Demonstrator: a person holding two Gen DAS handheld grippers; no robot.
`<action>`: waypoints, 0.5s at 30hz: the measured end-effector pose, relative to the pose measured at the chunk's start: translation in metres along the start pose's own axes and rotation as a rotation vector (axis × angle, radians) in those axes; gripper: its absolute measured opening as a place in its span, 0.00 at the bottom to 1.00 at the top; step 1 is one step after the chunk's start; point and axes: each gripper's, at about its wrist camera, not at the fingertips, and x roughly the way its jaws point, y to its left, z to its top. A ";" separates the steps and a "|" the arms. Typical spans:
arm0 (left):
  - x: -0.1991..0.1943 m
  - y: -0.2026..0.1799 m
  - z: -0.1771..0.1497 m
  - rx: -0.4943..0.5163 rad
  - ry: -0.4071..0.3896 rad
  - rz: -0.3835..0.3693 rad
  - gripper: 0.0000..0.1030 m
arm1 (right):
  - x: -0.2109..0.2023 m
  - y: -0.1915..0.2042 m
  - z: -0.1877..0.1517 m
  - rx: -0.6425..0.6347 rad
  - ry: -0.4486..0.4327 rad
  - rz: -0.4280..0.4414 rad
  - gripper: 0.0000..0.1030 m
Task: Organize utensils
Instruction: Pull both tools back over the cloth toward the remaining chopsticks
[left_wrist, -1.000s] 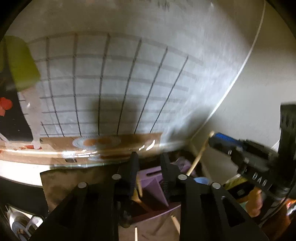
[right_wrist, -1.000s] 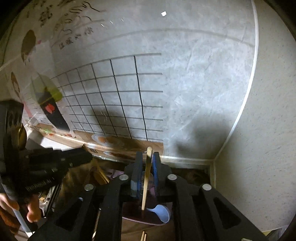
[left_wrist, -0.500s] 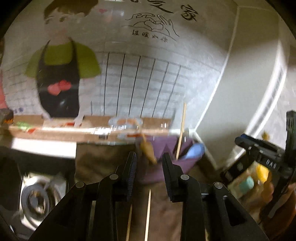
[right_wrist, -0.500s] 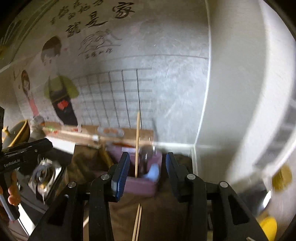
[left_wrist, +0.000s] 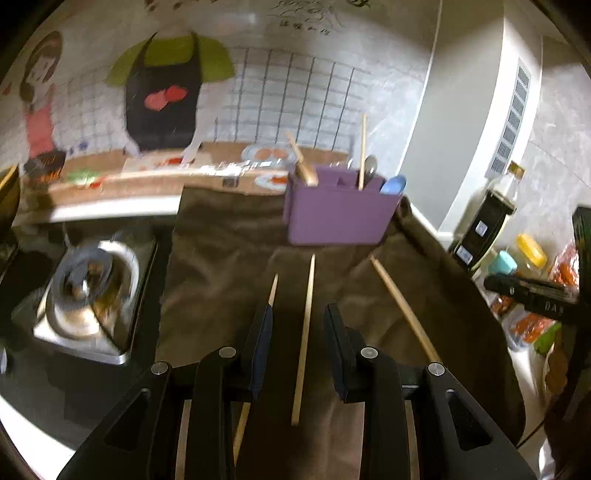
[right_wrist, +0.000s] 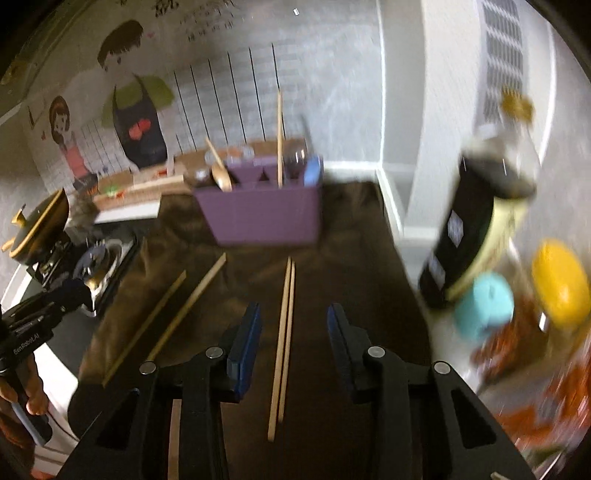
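Left gripper (left_wrist: 300, 334): one chopstick (left_wrist: 303, 339) lies on the brown cloth (left_wrist: 221, 236), lengthwise in the gap between the fingers, touching neither pad. Jaws parted, nothing gripped. A second stick (left_wrist: 272, 290) runs under the left finger; a third stick (left_wrist: 404, 310) lies off to the right, angled.

Right gripper (right_wrist: 293, 332): a pair of chopsticks (right_wrist: 283, 332) lies side by side on the cloth, centred in the gap, clear of both blue pads (right_wrist: 245, 343). Jaws closing, not yet on the pair. Two more sticks (right_wrist: 177, 310) lie to the left, slanted.

Both grippers tilt downward toward the cloth, pointing at the back wall. In the right wrist view the left gripper shows at the left edge with the person's hand (right_wrist: 22, 391) on its handle; frames blurred.

Purple holder (left_wrist: 338, 214) stands upright at the cloth's far end, divided into compartments. In it: a wooden spoon (left_wrist: 303, 162) leaning in the left compartment, an upright chopstick (left_wrist: 364, 147) and a metal spoon (left_wrist: 369, 166) further right, a blue spoon (left_wrist: 393, 184) at the right end.
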 end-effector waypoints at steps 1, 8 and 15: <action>0.000 0.002 -0.007 -0.010 0.008 -0.005 0.29 | 0.002 -0.001 -0.009 0.009 0.014 0.002 0.32; -0.003 0.021 -0.055 -0.065 0.045 0.014 0.29 | 0.018 0.007 -0.075 0.027 0.109 0.019 0.30; -0.004 0.033 -0.082 -0.112 0.104 0.004 0.29 | 0.032 0.022 -0.113 -0.006 0.167 0.008 0.28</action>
